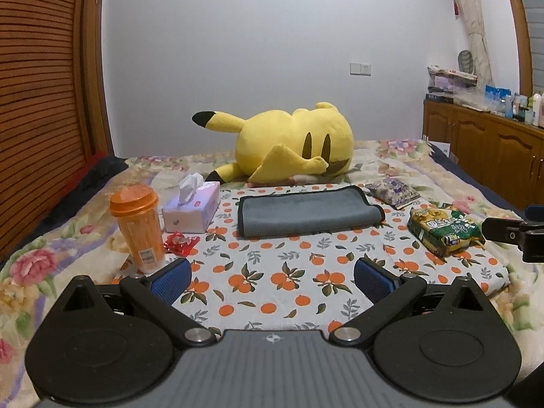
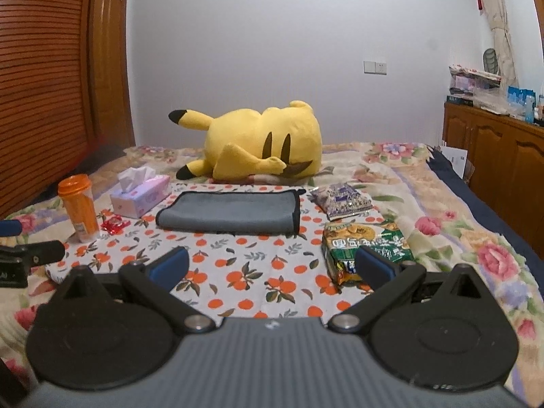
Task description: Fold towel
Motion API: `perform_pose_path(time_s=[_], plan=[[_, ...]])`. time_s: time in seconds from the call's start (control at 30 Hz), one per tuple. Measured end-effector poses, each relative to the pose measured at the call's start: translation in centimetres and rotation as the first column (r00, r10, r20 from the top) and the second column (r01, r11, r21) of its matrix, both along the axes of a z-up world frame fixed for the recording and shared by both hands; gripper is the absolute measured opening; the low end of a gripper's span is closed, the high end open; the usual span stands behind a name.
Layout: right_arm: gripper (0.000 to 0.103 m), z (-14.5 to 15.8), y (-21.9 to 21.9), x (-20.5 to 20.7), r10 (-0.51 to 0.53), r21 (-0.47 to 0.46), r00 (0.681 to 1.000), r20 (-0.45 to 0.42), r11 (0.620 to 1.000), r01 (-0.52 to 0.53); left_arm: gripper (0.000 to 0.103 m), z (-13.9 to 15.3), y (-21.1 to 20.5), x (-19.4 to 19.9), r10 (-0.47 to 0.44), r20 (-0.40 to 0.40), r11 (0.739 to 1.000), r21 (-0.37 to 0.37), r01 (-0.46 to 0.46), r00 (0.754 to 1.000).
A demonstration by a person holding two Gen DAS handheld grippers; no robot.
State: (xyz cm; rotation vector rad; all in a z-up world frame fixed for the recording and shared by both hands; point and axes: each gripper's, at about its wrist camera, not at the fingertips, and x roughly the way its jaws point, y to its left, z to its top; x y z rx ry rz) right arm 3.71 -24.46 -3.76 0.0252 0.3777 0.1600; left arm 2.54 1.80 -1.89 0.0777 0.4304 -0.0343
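A grey towel (image 1: 306,212) with a dark border lies folded in a flat band on the orange-patterned cloth (image 1: 272,282), ahead of both grippers; it also shows in the right wrist view (image 2: 231,212). My left gripper (image 1: 272,277) is open and empty, held above the cloth well short of the towel. My right gripper (image 2: 270,267) is open and empty, also short of the towel, with its right finger over a green snack bag (image 2: 363,241). Each gripper shows at the edge of the other's view.
An orange cup (image 1: 137,227), a tissue box (image 1: 192,209) and a red wrapper (image 1: 180,243) stand left of the towel. A purple packet (image 1: 392,190) and the green snack bag (image 1: 443,231) lie right. A yellow plush toy (image 1: 292,142) lies behind. Wooden cabinets (image 1: 482,146) stand at right.
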Motion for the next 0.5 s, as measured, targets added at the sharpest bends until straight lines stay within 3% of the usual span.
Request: perform_pose_path(time_s=[0.5], plan=[[0.103, 0.55, -0.23, -0.94, -0.01, 0.008, 0.997, 0.079, 1.0, 0.01, 0.103, 0.48, 0.22, -0.57, -0.001, 0.053, 1.0, -0.01, 0.001, 0.999]])
